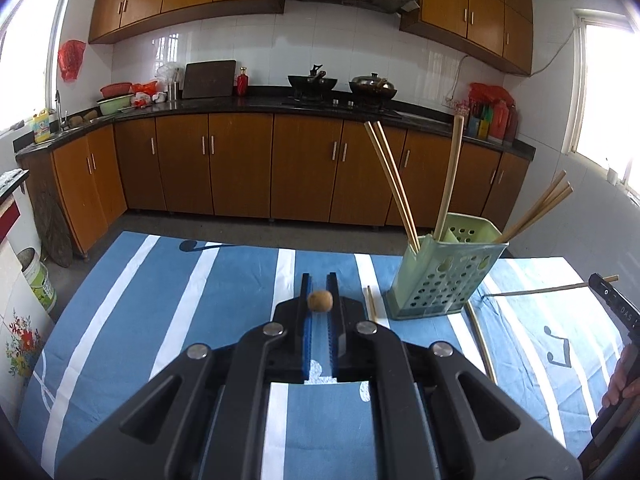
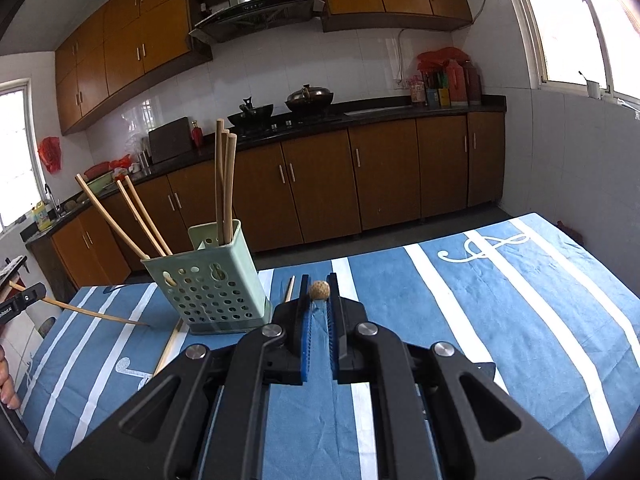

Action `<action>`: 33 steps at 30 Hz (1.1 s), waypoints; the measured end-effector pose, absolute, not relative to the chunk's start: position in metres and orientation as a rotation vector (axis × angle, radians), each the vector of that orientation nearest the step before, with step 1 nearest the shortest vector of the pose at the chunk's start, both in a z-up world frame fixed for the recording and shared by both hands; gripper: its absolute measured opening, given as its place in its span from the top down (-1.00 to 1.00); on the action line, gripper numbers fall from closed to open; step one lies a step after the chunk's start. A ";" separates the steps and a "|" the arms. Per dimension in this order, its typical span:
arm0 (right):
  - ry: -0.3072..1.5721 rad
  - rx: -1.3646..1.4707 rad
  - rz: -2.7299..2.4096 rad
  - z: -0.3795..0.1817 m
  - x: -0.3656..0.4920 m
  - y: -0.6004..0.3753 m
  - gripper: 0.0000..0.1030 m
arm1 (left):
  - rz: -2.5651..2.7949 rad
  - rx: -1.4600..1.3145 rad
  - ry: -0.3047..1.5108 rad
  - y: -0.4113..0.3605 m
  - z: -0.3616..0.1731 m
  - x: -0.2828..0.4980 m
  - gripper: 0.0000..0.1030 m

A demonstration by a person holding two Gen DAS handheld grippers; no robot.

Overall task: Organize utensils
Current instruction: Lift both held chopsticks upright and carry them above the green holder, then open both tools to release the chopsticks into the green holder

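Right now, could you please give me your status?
Left tongs and right tongs each shut on a chopstick. Holder upright. Two loose chopsticks beside it.

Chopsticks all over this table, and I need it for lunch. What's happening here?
A person with a gripper in each hand is sorting chopsticks into the green holder on the striped cloth. Several standing chopsticks are already in it. The left gripper and the right gripper each have their jaws closed on one chopstick. The right-held chopstick has its tip down at the cloth beside the holder. Two loose chopsticks still lie next to the holder.
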State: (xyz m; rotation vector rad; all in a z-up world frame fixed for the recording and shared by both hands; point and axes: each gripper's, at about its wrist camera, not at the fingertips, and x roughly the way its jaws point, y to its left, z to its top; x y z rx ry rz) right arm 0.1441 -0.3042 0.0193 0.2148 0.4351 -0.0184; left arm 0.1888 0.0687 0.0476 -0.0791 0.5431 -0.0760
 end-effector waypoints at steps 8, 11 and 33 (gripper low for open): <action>0.398 0.199 -0.008 0.037 0.144 -0.299 0.85 | -0.097 -0.078 0.515 0.068 0.064 0.187 0.85; 0.363 0.187 0.007 0.055 0.142 -0.296 0.85 | -0.122 -0.073 0.486 0.065 0.079 0.182 0.85; 0.022 0.212 0.116 0.168 0.183 -0.242 0.85 | -0.212 -0.155 0.190 -0.025 0.210 0.217 0.85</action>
